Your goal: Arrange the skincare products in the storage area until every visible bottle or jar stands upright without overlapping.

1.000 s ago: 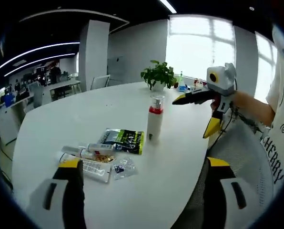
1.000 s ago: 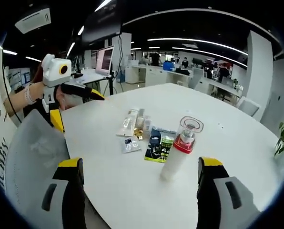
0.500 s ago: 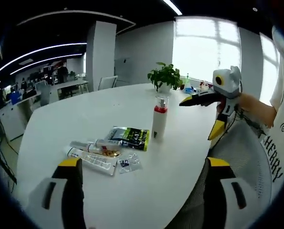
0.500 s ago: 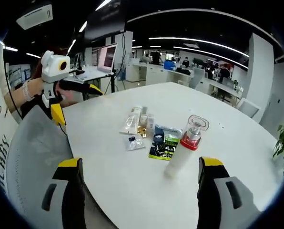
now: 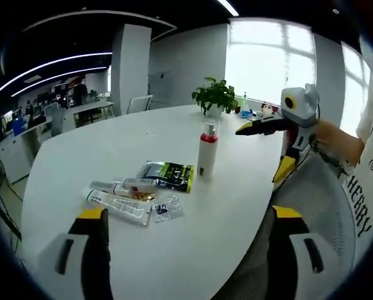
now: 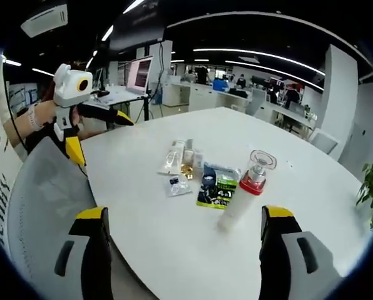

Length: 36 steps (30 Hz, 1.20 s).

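Observation:
A tall white bottle with a red band and clear cap [image 5: 206, 149] [image 6: 246, 192] stands upright on the white round table [image 5: 111, 150] [image 6: 149, 244]. Beside it lie a green and black sachet [image 5: 168, 175] [image 6: 217, 187], a white tube [image 5: 119, 207] [image 6: 173, 157], a small lying bottle [image 5: 127, 187], and a clear small packet [image 5: 166, 210] [image 6: 176, 185]. My left gripper [image 5: 185, 215] is open, held back from the pile, with nothing between its jaws. My right gripper [image 6: 180, 215] is open too, well short of the bottle. Each gripper appears in the other's view [image 5: 280, 128] [image 6: 80, 112].
A potted plant [image 5: 213, 97] stands at the table's far side, with small items [image 5: 252, 113] near it. A grey mesh chair back [image 5: 315, 206] [image 6: 45, 194] stands at the table edge by the person. Desks and monitors [image 6: 139, 75] fill the office behind.
Both views have pulled back slightly, so the products look a little smaller. The products themselves have not moved. Both grippers stay open.

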### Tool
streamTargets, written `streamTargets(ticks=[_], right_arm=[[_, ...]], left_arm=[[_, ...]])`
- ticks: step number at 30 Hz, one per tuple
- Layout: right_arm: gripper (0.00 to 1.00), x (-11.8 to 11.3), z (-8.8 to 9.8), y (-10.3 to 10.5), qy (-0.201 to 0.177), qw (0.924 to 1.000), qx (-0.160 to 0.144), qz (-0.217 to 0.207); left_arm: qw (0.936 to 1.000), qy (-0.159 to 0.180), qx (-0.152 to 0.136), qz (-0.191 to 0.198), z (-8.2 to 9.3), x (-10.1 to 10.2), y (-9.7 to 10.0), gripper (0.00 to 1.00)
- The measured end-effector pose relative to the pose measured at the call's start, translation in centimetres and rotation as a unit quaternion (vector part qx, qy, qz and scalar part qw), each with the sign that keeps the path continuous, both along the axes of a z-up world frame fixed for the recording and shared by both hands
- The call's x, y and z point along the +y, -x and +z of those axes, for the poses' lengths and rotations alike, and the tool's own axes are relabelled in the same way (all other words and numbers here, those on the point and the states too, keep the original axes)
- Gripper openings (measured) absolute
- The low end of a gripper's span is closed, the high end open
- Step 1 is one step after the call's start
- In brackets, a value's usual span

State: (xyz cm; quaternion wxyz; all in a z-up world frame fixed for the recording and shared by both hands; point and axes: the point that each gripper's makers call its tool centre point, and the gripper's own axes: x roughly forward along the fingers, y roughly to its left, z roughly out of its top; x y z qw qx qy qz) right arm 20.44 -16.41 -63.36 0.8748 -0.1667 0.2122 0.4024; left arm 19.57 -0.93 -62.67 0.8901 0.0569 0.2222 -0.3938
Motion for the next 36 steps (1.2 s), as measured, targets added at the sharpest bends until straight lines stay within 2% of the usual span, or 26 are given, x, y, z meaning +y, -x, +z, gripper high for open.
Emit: streamTargets(ticks=[7,10,15,16,17,19,21,24,27,31,34,35,36], right_arm=[[1.0,2.5,-0.2,1.3,-0.005,0.9989,-0.002,0.046],[0.99,3.6,-0.2,1.7,-0.032,0.9979,0.02,0.053],[0.99,4.4,-0.6,1.5,-0.007,0.998,0.025,0.057],[0.99,4.6,-0.6,1.5,-0.007,0.9977,0.027,0.062],[0.99,5.0,-0.9,1.6,-0.003,0.9972,0.043,0.061],[0.99,5.4,-1.0,1.5,-0.001,0.9968,0.048,0.063],[0.95,5.6,-1.1,1.3,0.003,0.9966,0.052,0.064],[0.94,6.4,-1.1,1.2,0.005,0.9962,0.054,0.069],[0.96,7.0,-1.2,1.0,0.008,0.9958,0.054,0.074],[0.99,7.8,-1.4,1.1,0.006,0.9945,0.062,0.084],[0.99,8.1,-1.9,1.2,0.012,0.9932,0.073,0.09],[0.98,8.1,-2.0,1.3,0.014,0.9931,0.073,0.091],[0.98,8.2,-2.1,1.3,0.014,0.993,0.073,0.092]], left_arm=[[1.0,-0.003,-0.006,0.007,-0.2,1.0,0.1,0.99],[0.9999,0.003,-0.011,0.009,-0.2,1.5,0.0,0.99],[1.0,-0.005,-0.005,0.005,-0.6,2.1,0.3,0.99],[0.9998,-0.003,-0.019,-0.004,-0.3,2.0,0.4,0.99],[0.9999,0.001,-0.016,0.002,-0.3,2.2,0.3,0.99],[0.9999,0.012,0.001,-0.001,-0.4,2.3,0.5,0.99],[0.9999,0.013,-0.005,0.002,-0.3,2.3,0.4,0.99],[0.9998,0.008,-0.02,-0.002,-0.2,2.4,-0.1,0.99],[0.9997,0.008,-0.022,-0.007,-0.1,2.7,-0.9,0.94],[0.9991,-0.023,-0.026,-0.026,-0.6,3.3,-1.9,0.92],[0.9975,-0.051,-0.02,-0.044,-1.2,3.5,-2.5,0.8],[0.9975,-0.054,-0.021,-0.041,-1.2,3.6,-3.0,0.81],[0.9967,-0.061,-0.028,-0.044,-1.2,3.7,-3.5,0.86]])
